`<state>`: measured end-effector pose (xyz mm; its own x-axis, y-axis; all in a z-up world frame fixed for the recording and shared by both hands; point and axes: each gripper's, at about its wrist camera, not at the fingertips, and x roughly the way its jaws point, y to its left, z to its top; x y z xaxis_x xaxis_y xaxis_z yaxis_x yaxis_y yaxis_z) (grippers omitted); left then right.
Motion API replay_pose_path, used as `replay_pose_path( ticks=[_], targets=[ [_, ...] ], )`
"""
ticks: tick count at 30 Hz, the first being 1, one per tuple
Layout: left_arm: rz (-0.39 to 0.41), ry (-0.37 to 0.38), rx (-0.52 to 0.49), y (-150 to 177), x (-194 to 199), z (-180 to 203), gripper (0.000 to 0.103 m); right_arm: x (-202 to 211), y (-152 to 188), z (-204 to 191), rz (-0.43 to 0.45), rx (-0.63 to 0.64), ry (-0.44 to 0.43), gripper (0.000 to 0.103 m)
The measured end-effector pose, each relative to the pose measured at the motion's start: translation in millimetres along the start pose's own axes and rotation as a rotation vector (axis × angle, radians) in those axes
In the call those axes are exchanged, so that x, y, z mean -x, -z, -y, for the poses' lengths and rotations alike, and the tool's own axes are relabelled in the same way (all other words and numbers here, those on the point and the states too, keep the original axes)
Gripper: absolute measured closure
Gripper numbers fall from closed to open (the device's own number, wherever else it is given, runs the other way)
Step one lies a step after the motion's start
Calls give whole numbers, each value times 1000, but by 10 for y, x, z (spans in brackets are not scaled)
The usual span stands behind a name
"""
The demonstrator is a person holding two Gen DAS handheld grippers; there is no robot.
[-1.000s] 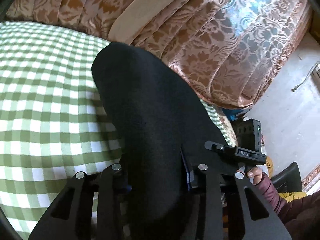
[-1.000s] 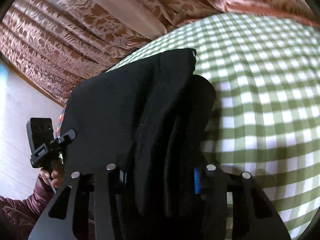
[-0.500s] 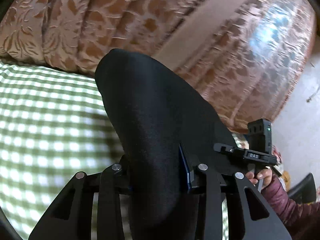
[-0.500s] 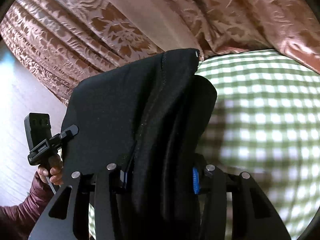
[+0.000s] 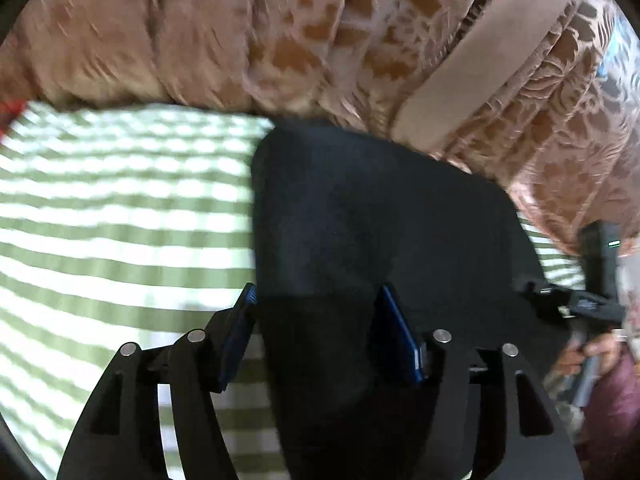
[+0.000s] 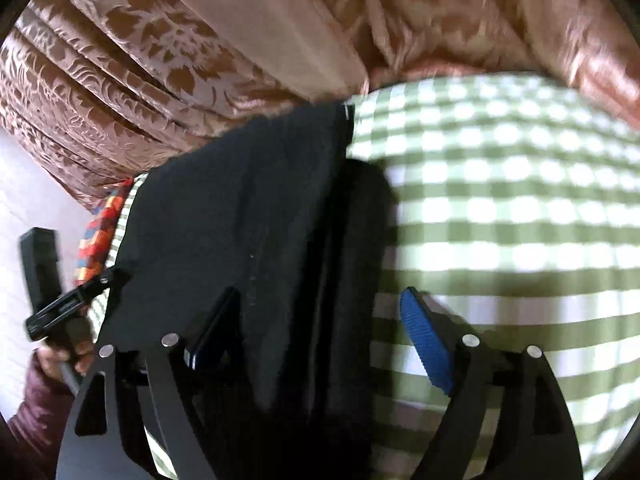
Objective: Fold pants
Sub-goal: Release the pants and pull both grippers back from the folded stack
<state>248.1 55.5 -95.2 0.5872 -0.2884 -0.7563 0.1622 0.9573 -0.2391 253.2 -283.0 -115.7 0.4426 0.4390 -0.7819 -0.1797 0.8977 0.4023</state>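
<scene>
**A:** Pants (image 5: 360, 216), black and of soft cloth, lie between the fingers of both grippers. How do the jaws stand?

**B:** The left gripper (image 5: 316, 332) is opening: its blue pads have come off the cloth on the outer side, though the fabric runs through the gap and may brush the inner pad. The right gripper (image 6: 316, 336) is opening too, its ribbed blue pad standing clear of the cloth with checked surface showing between them.

**A:** And beyond the fingers?

**B:** The dark cloth stretches forward from both grippers over the green-and-white checked bed cover (image 5: 120, 208), up to its far edge, where the brown floral curtain (image 5: 240, 32) hangs. In the right view the folded layers (image 6: 248, 208) are stacked, the seam edge reaching the far edge of the cover (image 6: 500, 200). Each view shows the other hand (image 6: 64, 356) holding its gripper at the side edge.

**A:** Which step, then?

**B:** I judge a fold is just being laid down and released. Next, both grippers should draw back without dragging the top layer, then the person must see whether another fold is needed. The pictures are blurred, so how flat it lies I cannot tell.
</scene>
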Motion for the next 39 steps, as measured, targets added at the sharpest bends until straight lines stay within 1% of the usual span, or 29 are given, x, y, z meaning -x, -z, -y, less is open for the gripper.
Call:
replay_pose_path(
  ticks=[1, 2, 3, 4, 5, 7, 8, 9, 11, 12, 13, 16, 18, 21, 24, 27, 30, 31, 32, 33, 36, 38, 39],
  targets=[
    [38, -69, -16, 21, 106, 46, 42, 100, 9, -55, 29, 26, 34, 26],
    [67, -102, -27, 49, 196, 80, 42, 244, 38, -157, 69, 64, 59, 34],
    [100, -117, -37, 95, 300, 94, 42, 341, 72, -233, 88, 88, 62, 39],
    [121, -117, -44, 137, 392, 86, 42, 416, 114, -310, 107, 111, 56, 49],
    [141, -131, -56, 213, 479, 140, 42, 477, 164, -398, 122, 133, 41, 55],
    [159, -152, -73, 330, 556, 239, 42, 497, 266, -542, 116, 169, 17, 63],
    [149, -163, -77, 394, 547, 294, 42, 445, 329, -605, 96, 194, 26, 63],
    [121, -166, -80, 450, 486, 335, 42, 346, 340, -657, 74, 208, 53, 63],
    [84, -192, -87, 561, 331, 399, 42, 82, 431, -618, 10, 221, 160, 67],
    [78, -203, -94, 603, 271, 416, 41, 15, 460, -578, 15, 212, 168, 67],
    [78, -199, -91, 639, 249, 422, 41, 1, 478, -537, 34, 192, 159, 67],
    [89, -203, -53, 627, 284, 419, 41, 39, 464, -519, 52, 156, 149, 67],
    [97, -203, -43, 647, 336, 421, 42, 89, 466, -546, 56, 158, 157, 67],
    [121, -212, -49, 679, 437, 466, 42, 202, 489, -605, 77, 153, 158, 63],
    [148, -209, -51, 707, 562, 518, 42, 311, 529, -724, 106, 155, 169, 56],
    [177, -207, -55, 722, 693, 573, 41, 421, 580, -851, 151, 164, 203, 46],
    [196, -199, -53, 746, 813, 609, 41, 512, 627, -942, 188, 156, 230, 40],
    [200, -200, -53, 757, 837, 620, 41, 545, 648, -980, 199, 154, 239, 36],
    [206, -202, -52, 774, 881, 634, 36, 580, 679, -1027, 211, 152, 247, 32],
    [212, -200, -50, 786, 914, 643, 34, 602, 703, -1061, 219, 151, 255, 30],
    [225, -191, -45, 847, 1013, 671, 34, 667, 820, -1217, 235, 159, 291, 23],
    [235, -191, -41, 905, 1085, 691, 27, 705, 903, -1310, 244, 162, 305, 18],
    [242, -190, -38, 933, 1119, 694, 26, 717, 936, -1342, 247, 162, 307, 17]
  ],
)
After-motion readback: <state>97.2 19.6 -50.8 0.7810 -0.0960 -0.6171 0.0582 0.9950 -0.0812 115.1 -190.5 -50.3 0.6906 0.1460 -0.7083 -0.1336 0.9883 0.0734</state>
